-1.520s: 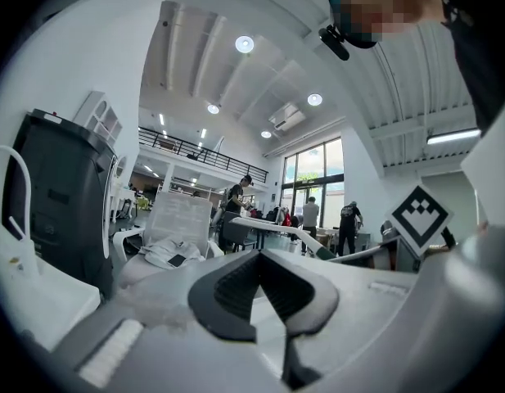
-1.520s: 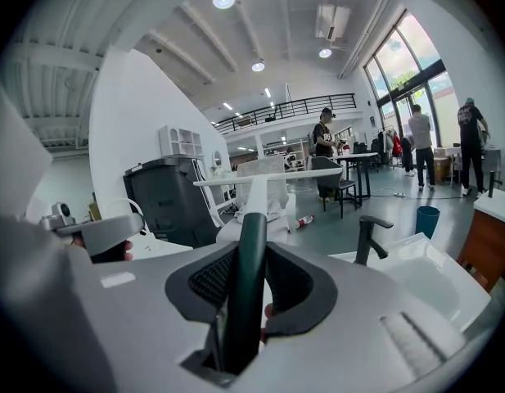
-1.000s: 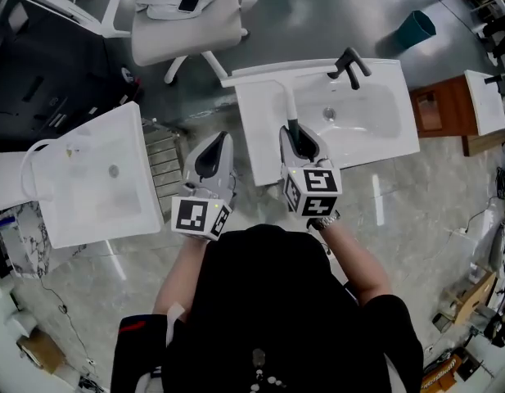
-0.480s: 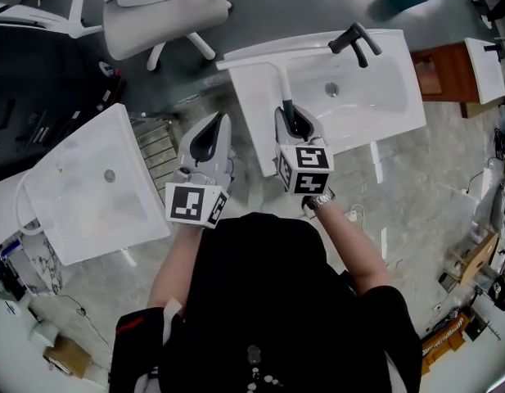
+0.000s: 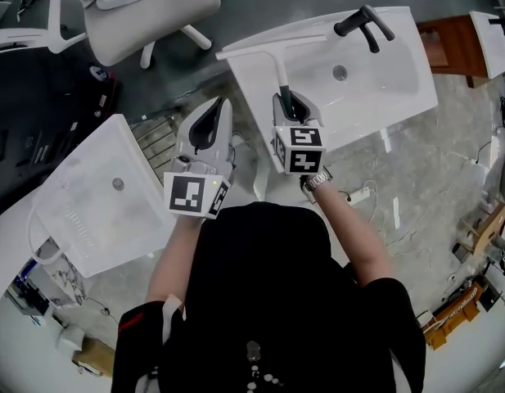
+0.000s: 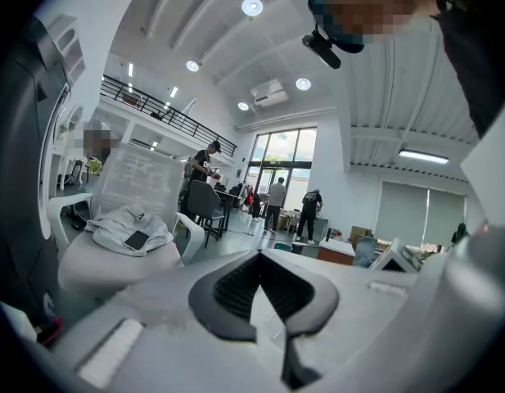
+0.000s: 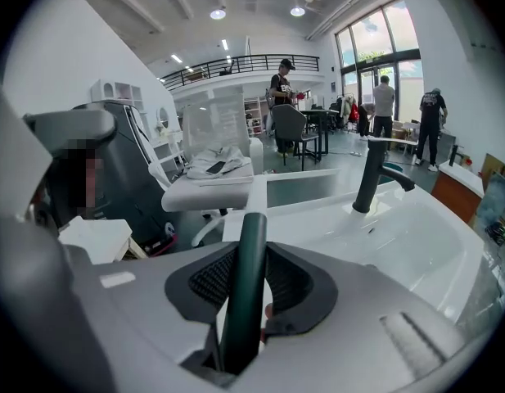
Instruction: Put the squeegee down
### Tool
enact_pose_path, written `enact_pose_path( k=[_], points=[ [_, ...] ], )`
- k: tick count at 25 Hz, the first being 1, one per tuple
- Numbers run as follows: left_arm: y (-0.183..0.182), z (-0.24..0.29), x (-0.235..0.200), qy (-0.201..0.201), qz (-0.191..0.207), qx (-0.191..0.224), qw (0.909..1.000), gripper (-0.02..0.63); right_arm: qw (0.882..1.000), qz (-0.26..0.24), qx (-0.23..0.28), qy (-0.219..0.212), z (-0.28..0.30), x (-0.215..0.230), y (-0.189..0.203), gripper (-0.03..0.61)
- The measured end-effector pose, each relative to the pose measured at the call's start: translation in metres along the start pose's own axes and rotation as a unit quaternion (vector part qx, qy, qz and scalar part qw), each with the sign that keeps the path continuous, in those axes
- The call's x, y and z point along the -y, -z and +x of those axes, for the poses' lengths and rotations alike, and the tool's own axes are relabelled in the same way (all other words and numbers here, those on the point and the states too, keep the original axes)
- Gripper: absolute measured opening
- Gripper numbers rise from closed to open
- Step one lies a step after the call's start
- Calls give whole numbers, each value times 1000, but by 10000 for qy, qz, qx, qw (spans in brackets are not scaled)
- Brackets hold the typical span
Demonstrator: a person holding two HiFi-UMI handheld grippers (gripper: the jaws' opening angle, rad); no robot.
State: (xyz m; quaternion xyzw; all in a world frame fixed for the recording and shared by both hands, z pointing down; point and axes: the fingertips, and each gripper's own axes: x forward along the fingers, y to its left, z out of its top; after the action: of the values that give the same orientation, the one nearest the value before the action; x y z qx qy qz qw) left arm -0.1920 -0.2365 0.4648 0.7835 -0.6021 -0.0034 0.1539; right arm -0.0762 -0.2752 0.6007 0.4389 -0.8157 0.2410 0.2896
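Note:
The squeegee has a dark green handle [image 5: 283, 98] and a white shaft ending in a white blade [image 5: 264, 49]. My right gripper [image 5: 289, 105] is shut on the handle, low over the left part of the white sink top [image 5: 254, 113], with the blade out at the sink's far left corner. The right gripper view shows the handle [image 7: 245, 285] clamped between the ribbed pads of that gripper [image 7: 252, 250], with the blade [image 7: 209, 193] ahead. My left gripper [image 5: 221, 110] hangs left of the sink over the floor. Its jaws [image 6: 260, 260] are shut on nothing.
A black faucet [image 5: 362, 21] stands at the back of the sink bowl [image 5: 375, 76]. A second white basin [image 5: 96, 195] lies at the left. A white office chair [image 5: 146, 6] with clothes and a phone stands behind, and a wooden cabinet [image 5: 447, 43] at the right.
My right gripper has come down toward the sink top with the squeegee still in it. The left gripper has drifted lower beside the sink, still holding nothing.

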Motion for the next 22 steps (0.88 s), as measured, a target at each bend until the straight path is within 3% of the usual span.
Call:
enact_pose_path(
  k=[22],
  points=[
    [24, 45, -20, 593, -201, -382, 9973, 2, 9951, 414, -749, 500, 66, 13, 57, 97]
  ],
)
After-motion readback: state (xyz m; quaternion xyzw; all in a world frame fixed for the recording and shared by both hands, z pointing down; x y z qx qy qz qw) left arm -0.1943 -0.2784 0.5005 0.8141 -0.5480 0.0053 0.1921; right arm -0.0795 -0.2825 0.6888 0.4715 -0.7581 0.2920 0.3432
